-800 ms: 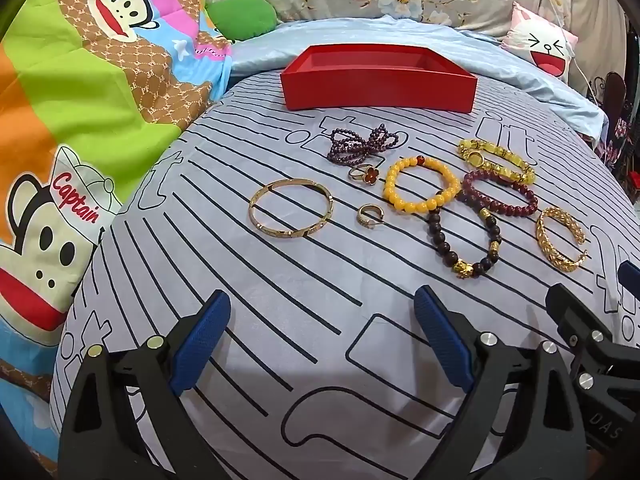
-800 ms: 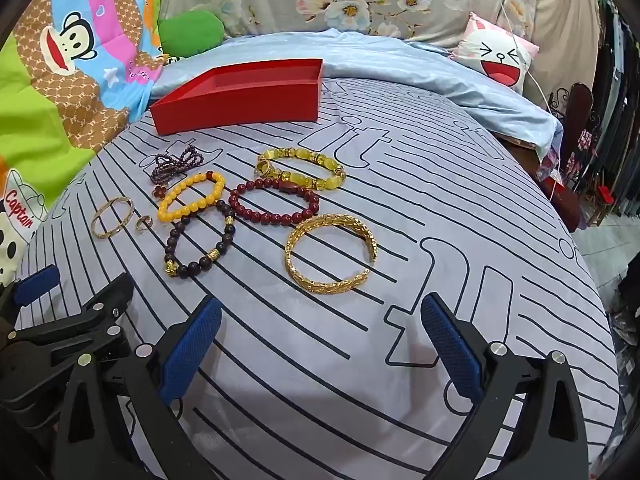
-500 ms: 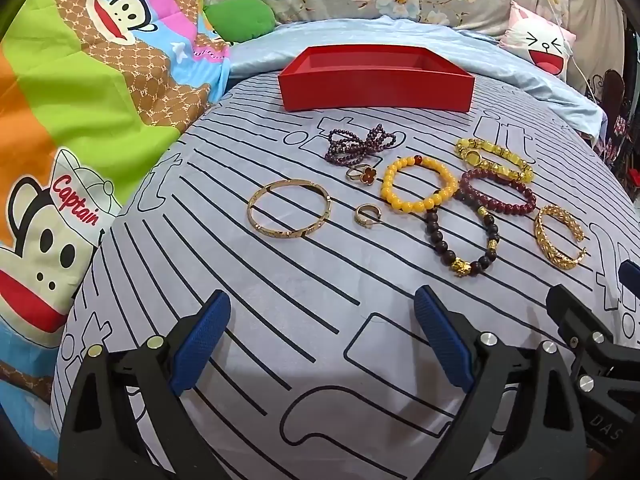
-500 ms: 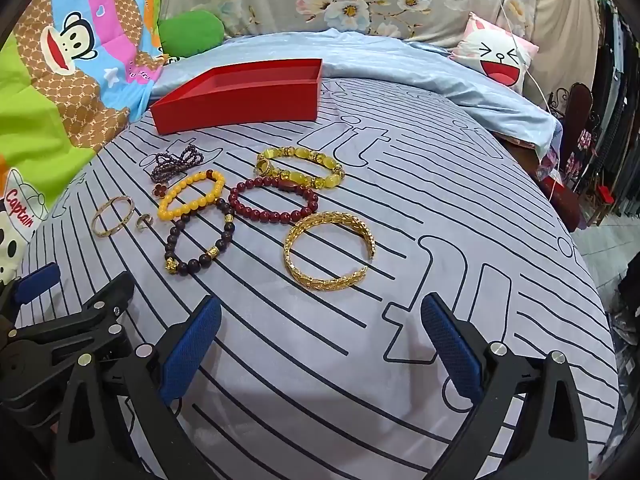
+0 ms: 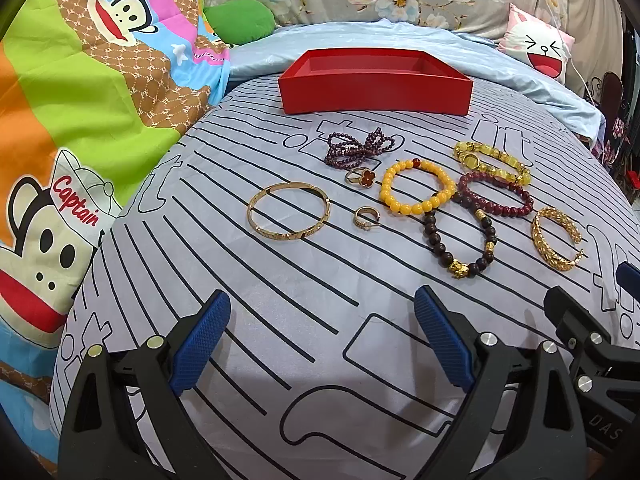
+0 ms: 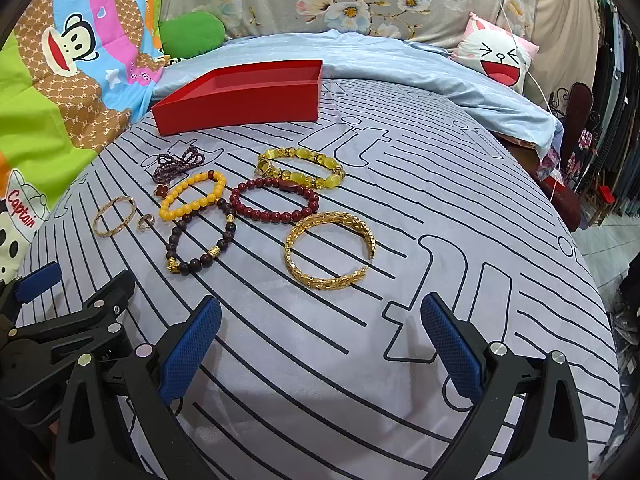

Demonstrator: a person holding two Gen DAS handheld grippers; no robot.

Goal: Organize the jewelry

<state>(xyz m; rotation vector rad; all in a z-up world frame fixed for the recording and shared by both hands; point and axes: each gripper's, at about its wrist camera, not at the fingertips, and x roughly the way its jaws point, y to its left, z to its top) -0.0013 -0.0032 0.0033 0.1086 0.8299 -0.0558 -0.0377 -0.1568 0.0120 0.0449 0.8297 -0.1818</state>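
Note:
Jewelry lies spread on a striped grey bedsheet (image 5: 304, 312). A thin gold bangle (image 5: 288, 212), a small gold ring (image 5: 365, 217), a flower ring (image 5: 360, 177), a purple bead strand (image 5: 358, 147), a yellow bead bracelet (image 5: 418, 192), a dark bead bracelet (image 5: 460, 244), a red bead bracelet (image 5: 496, 196), a yellow stone bracelet (image 5: 492, 162) and a gold cuff (image 6: 330, 250) lie short of an empty red box (image 5: 376, 80). My left gripper (image 5: 322, 340) hangs open near the front edge, nothing between its fingers. My right gripper (image 6: 320, 344) is open too, just short of the gold cuff.
A cartoon monkey blanket (image 5: 80, 100) covers the left side. A light blue sheet (image 5: 400, 36), a green cushion (image 5: 240, 20) and a white face pillow (image 5: 540, 48) lie behind the box. The bed drops off at the right toward a chair (image 6: 576, 120) and hanging clothes.
Both views have crept slightly forward and lower toward the jewelry. The grippers stay open and no piece has moved.

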